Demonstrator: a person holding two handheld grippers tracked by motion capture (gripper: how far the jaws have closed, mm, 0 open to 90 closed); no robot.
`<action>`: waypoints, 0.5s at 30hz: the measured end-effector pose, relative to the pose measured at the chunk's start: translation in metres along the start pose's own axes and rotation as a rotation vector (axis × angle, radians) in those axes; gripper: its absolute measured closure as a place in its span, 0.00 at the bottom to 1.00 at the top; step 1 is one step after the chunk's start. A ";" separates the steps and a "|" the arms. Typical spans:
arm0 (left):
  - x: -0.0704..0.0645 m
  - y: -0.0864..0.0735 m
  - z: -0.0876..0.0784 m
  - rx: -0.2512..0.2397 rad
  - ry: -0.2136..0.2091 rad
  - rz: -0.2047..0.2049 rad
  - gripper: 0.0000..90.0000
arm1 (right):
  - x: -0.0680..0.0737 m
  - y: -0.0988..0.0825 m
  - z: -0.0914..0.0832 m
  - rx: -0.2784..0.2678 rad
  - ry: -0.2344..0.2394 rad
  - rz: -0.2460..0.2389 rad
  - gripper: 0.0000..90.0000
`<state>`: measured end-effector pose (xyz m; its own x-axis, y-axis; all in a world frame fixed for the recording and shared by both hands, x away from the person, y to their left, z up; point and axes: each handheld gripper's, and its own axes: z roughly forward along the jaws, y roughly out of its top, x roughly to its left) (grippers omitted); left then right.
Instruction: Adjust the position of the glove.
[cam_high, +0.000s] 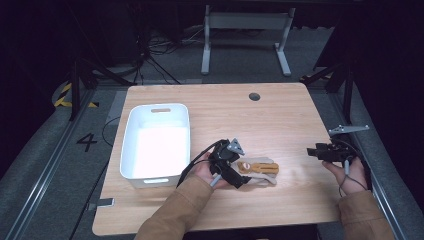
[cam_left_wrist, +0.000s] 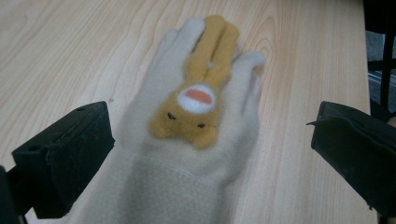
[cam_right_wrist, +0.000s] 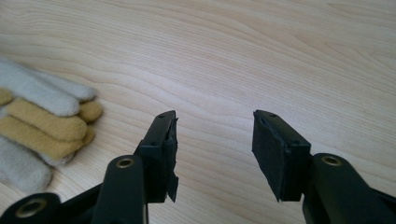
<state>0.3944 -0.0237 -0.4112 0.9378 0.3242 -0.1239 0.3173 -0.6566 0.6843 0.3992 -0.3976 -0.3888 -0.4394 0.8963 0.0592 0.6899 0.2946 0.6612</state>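
A cream knitted glove (cam_high: 262, 169) with an orange animal face lies flat on the wooden table (cam_high: 280, 115), its fingers pointing right. In the left gripper view the glove (cam_left_wrist: 196, 140) runs up between the two wide-apart jaws, cuff nearest the camera. My left gripper (cam_high: 241, 173) is low over the cuff end and open (cam_left_wrist: 210, 123), its pads not pressing the fabric. My right gripper (cam_high: 312, 151) hovers to the right of the glove, open (cam_right_wrist: 215, 128) over bare wood, with the glove's fingertips (cam_right_wrist: 46, 119) off to its left.
A white plastic bin (cam_high: 129, 145) stands on the left part of the table, just left of my left hand. A round cable hole (cam_high: 254, 96) sits near the far edge. Beyond the table are a desk frame (cam_high: 245, 30) and cables on the floor.
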 end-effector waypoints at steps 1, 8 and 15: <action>0.000 0.000 0.002 0.009 0.003 0.000 0.00 | 0.001 0.000 0.000 -0.002 0.001 -0.006 0.56; 0.010 -0.005 0.019 0.089 0.044 -0.018 0.00 | 0.004 0.001 0.001 -0.009 0.006 -0.023 0.54; 0.016 -0.011 0.027 0.116 0.034 -0.019 0.00 | 0.006 0.001 0.003 -0.007 0.006 -0.025 0.54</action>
<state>0.4098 -0.0300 -0.4398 0.9269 0.3588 -0.1104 0.3510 -0.7238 0.5941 0.3986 -0.3914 -0.3900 -0.4600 0.8866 0.0474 0.6750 0.3146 0.6674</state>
